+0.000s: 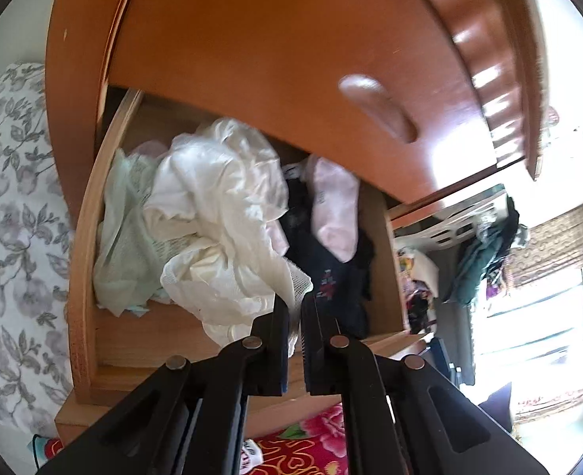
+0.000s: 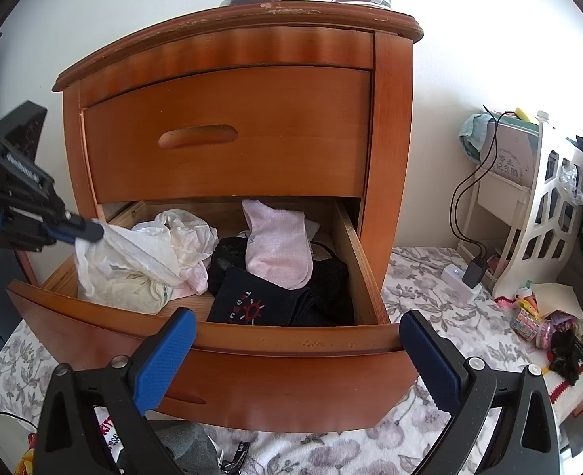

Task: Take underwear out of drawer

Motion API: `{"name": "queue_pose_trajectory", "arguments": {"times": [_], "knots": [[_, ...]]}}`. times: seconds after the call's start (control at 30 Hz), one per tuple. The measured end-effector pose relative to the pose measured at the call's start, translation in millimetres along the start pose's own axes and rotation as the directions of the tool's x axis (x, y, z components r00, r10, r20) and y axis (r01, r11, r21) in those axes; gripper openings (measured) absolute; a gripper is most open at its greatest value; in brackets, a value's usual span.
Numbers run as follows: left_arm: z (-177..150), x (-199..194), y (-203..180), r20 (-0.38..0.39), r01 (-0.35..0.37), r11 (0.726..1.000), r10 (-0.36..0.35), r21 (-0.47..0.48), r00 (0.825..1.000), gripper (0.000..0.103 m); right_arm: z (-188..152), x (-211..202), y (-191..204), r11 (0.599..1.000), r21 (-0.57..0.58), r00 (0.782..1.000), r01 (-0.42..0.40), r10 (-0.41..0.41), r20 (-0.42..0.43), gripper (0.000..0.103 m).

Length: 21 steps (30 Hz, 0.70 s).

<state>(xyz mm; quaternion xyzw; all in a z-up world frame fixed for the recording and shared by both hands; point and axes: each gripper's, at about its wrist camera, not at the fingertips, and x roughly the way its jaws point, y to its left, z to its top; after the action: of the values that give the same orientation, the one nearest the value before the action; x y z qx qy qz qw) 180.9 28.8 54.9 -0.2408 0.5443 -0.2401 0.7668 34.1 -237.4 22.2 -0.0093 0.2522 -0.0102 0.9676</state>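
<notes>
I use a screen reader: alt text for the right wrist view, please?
The left gripper pinches white underwear in an open wooden drawer holding pink socks and dark clothes. The right gripper waits open in front.

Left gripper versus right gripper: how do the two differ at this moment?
The left gripper has its jaws shut on the white underwear, lifting a stretch of it from the open drawer; the right gripper stands wide open, holding nothing, in front of the drawer. Both have blue pads on black frames.
</notes>
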Motion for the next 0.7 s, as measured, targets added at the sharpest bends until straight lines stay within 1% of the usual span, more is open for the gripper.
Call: {"name": "queue_pose_trajectory", "arguments": {"times": [0.27,0.33,0.4,0.53,0.63,0.7], "knots": [[0.4,-25.2,-23.5,0.074,0.045,0.997,-0.049,0.057,0.996,0.005,0.3,-0.1,0.0,1.000,0.000,1.000,0.000,0.000,0.000,0.103],[0.2,-31.2,-29.2,0.089,0.065,0.996,-0.071,0.067,0.994,0.005,0.0,0.0,0.0,1.000,0.000,1.000,0.000,0.000,0.000,0.103],[-0.5,-37.6,-34.5,0.104,0.095,0.993,-0.102,0.077,0.989,0.005,0.4,-0.1,0.0,1.000,0.000,1.000,0.000,0.000,0.000,0.103],[-1.2,-50.5,-46.9,0.134,0.125,0.987,-0.138,0.103,0.981,0.005,0.4,-0.1,0.0,1.000,0.000,1.000,0.000,0.000,0.000,0.103],[-2.6,-62.6,-59.1,0.154,0.173,0.977,-0.191,0.124,0.969,0.005,0.4,-0.1,0.0,1.000,0.000,1.000,0.000,0.000,0.000,0.103],[-3.4,-67.9,-67.3,0.165,0.153,0.977,-0.177,0.150,0.970,0.005,0.4,-0.1,0.0,1.000,0.000,1.000,0.000,0.000,0.000,0.103]]}}
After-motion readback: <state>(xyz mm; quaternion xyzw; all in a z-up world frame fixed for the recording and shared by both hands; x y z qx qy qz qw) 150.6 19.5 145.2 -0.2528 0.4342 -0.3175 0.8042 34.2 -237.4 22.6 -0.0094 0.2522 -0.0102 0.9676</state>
